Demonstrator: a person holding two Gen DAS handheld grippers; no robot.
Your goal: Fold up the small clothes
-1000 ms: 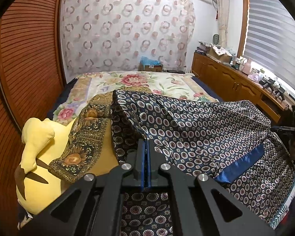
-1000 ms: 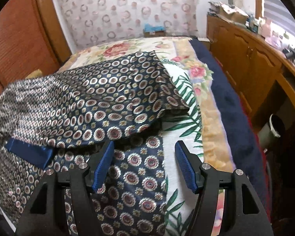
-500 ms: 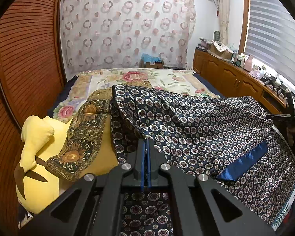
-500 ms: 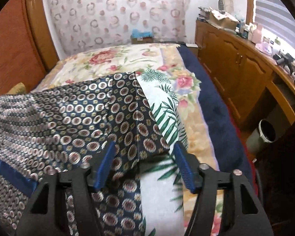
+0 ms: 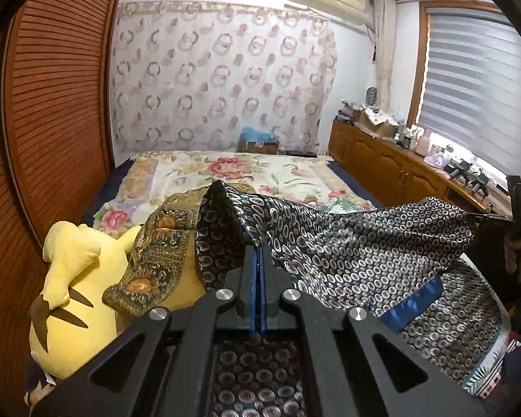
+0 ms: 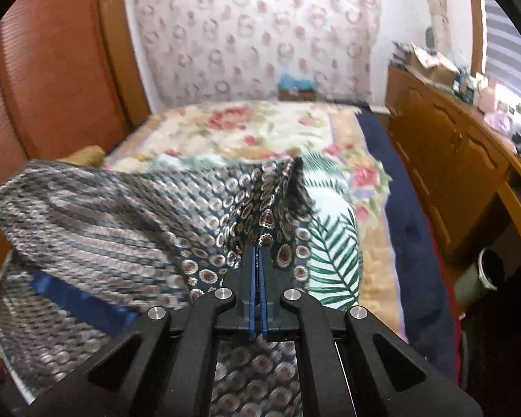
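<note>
In your left wrist view, the left gripper (image 5: pixel 258 253) is closed on a fold of the patterned garment (image 5: pixel 357 243), which rises just ahead of the fingertips and stretches to the right, above the bed (image 5: pixel 246 173). A yellow plush toy (image 5: pixel 73 278) lies beside it on the left.

In your right wrist view, blurred, the right gripper (image 6: pixel 258 253) is also clamped on the garment (image 6: pixel 121 215), whose cloth spreads to the left from the fingertips.
</note>
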